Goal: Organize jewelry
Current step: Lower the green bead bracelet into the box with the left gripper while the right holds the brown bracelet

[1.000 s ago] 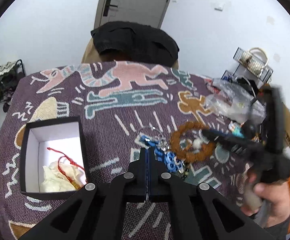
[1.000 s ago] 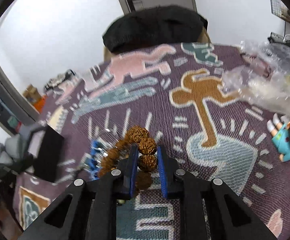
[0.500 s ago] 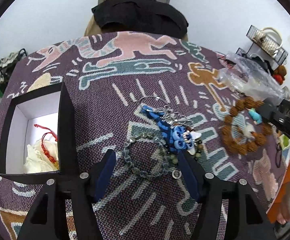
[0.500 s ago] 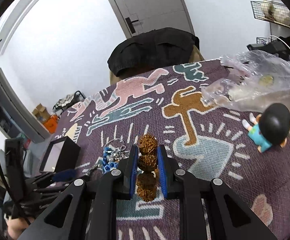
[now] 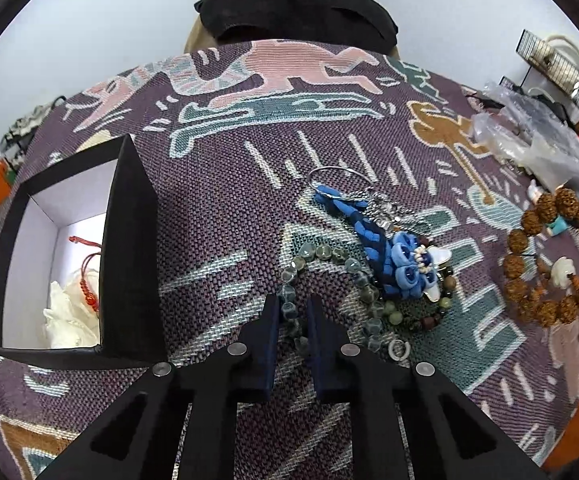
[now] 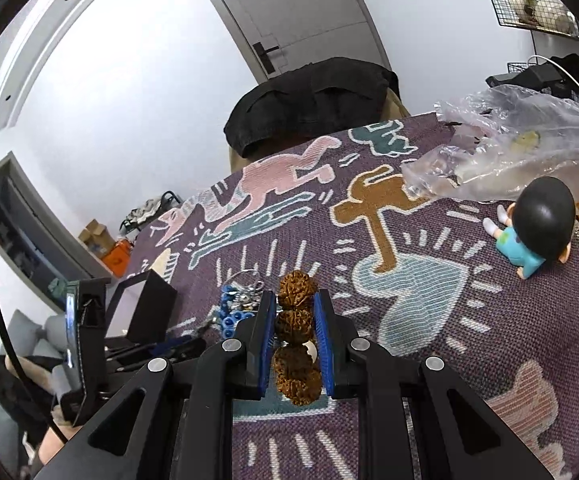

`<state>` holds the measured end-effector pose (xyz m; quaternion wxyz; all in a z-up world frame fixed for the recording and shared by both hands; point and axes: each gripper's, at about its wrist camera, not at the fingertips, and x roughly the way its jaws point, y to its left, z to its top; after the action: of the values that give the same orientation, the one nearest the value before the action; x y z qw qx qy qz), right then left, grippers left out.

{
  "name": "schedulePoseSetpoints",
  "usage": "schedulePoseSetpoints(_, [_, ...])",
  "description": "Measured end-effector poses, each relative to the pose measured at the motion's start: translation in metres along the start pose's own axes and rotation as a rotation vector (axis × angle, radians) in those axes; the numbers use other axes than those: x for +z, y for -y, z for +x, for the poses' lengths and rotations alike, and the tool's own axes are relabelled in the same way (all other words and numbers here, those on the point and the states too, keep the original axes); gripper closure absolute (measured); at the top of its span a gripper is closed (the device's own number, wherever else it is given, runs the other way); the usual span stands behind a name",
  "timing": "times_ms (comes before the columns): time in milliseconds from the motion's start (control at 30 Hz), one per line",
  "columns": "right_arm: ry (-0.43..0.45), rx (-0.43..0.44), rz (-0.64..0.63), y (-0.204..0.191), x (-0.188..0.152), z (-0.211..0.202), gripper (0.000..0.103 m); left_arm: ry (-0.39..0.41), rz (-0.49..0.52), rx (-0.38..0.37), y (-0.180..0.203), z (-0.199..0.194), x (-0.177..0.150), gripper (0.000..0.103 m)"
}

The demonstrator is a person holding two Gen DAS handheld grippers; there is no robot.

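two bracelets are in our grip: our left gripper [image 5: 292,314] pinches the grey-green glass bead bracelet [image 5: 331,264] on the cloth, our right gripper [image 6: 294,322] clamps the brown knobbly seed bracelet [image 6: 295,330] aloft. only a red cord [image 5: 87,276] lies in the black open box [image 5: 129,240]; the blue braided keychain [image 5: 385,252] waits.

Bare cloth [image 5: 217,232] between box [image 5: 129,248] and keychain [image 5: 389,252]

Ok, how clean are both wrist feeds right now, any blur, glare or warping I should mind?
Left wrist view: sharp on the grey bead bracelet between the left gripper fingers, even light, fisheye bending at the edges. Right wrist view: sharp on the brown seed bracelet in the right gripper, mild glare on the plastic bag.
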<state>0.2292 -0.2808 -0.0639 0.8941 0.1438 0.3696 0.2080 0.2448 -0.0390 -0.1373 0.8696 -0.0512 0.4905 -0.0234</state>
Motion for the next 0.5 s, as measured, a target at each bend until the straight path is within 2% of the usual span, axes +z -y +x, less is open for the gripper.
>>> schedulePoseSetpoints(500, [0.027,0.061,-0.068,-0.048,0.012,-0.005,0.083,0.172,-0.003,-0.040,-0.016,-0.073,0.018,0.094])
